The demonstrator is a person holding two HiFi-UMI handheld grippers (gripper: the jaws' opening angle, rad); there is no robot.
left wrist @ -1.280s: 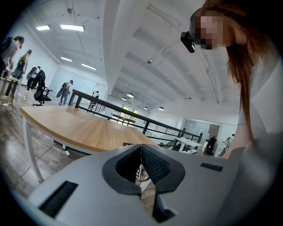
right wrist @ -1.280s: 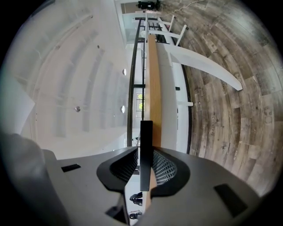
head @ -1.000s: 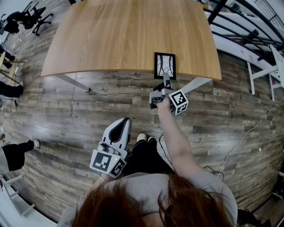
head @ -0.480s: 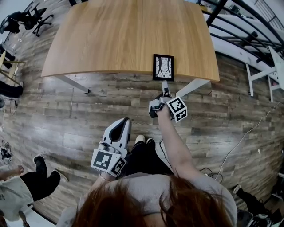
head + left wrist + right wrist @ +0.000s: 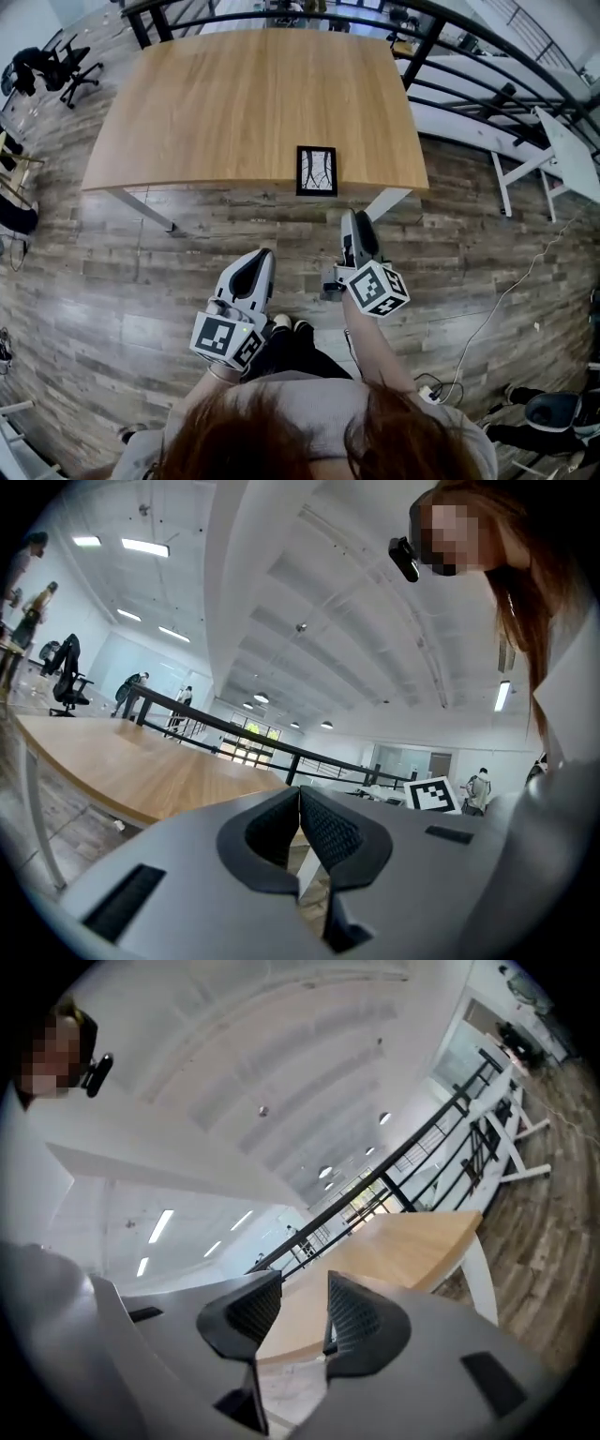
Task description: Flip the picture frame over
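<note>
The picture frame, black-edged with a pale line drawing facing up, lies flat on the wooden table near its front edge. My right gripper hangs over the floor, short of the table and apart from the frame. Its jaws have just been opening and stand open with nothing between them; the right gripper view shows the right gripper with a gap onto the table. My left gripper sits lower left over the floor. In the left gripper view the left gripper has its pads touching, empty.
A black railing runs behind and to the right of the table. White table frames stand at the right, office chairs at the far left. A cable trails over the plank floor. The person's shoes are below the grippers.
The right gripper has left the frame's near edge, opened and pulled back from the table toward the person. The frame stays flat on the table. The left gripper has barely shifted.
</note>
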